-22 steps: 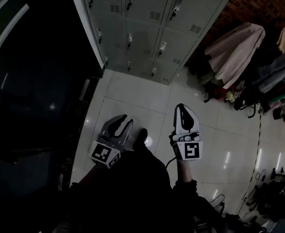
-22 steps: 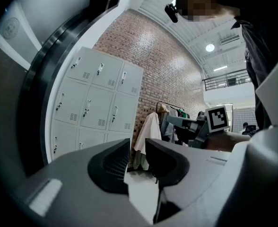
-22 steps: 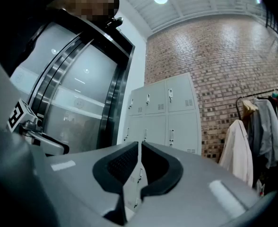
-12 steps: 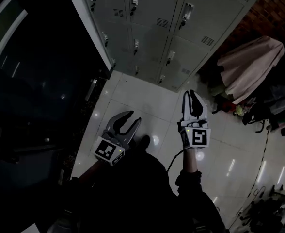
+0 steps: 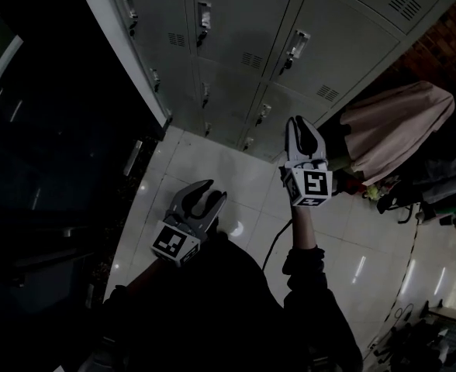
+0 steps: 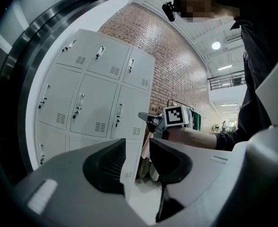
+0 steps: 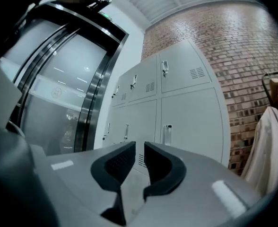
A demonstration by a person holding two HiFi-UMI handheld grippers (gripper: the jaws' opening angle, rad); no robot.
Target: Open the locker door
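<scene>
We are holding the right gripper [image 7: 139, 144] with its fingers [image 7: 114, 165] only narrowly parted and nothing between them. They are pointing straight at the locker bank [image 5: 236, 37] and touching no part of it. The left gripper [image 6: 137, 143] is hanging back nearer our body and farther from the lockers, its fingers spread somewhat wider and likewise empty. So we are judging the right hand to be the nearer one for the reach.

The locker door [image 7: 193, 126] we are facing is lying dead ahead of the right fingers. It is sitting in the bank's end column, beside the brick wall [image 7: 252, 70], in the row below the top one. Its handle [image 7: 167, 134] is standing upright near the door's left edge, just above the fingertips in the right gripper view, so its long axis is running vertically. The door is showing as plain pale grey metal, shut flush with its neighbours, and every door we are seeing in the bank is closed.
</scene>
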